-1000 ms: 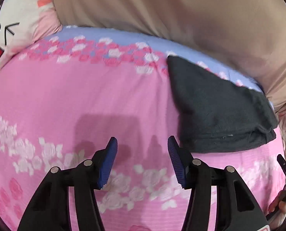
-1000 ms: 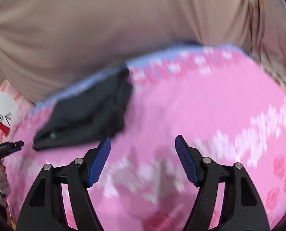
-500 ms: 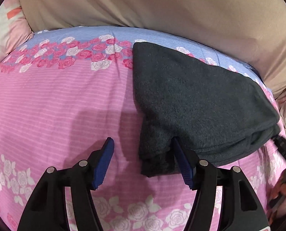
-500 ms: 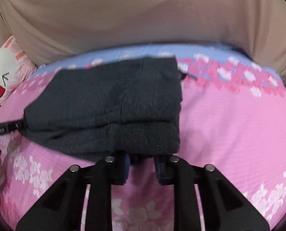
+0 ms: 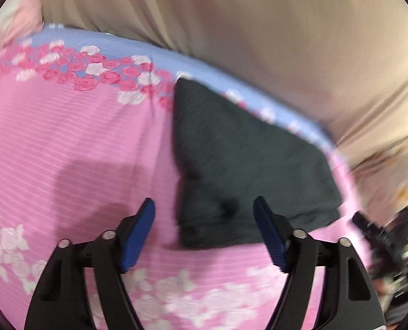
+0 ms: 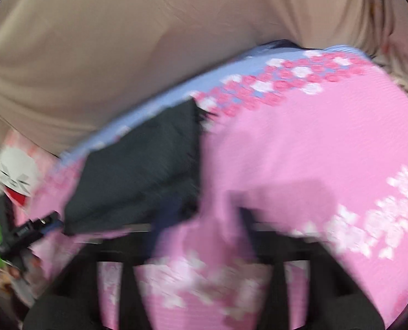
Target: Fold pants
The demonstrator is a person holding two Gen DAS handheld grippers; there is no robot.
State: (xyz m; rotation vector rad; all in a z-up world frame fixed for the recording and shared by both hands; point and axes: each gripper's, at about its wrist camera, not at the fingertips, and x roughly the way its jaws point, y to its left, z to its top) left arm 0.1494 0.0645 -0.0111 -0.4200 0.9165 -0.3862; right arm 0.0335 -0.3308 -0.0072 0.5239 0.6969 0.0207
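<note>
The folded dark pants [image 5: 239, 165] lie right of centre on the pink floral bed [image 5: 80, 151]. The left hand-held gripper [image 5: 204, 233] is spread, empty; the right hand-held gripper [image 6: 201, 236] is blurred, seemingly spread too.

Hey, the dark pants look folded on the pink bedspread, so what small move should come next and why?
Probably draw both grippers back and leave the bundle alone. The pants lie as a compact folded stack on the bedspread. The left gripper is open and empty just short of them. The right gripper is blurred, seemingly spread and off the cloth.
</note>
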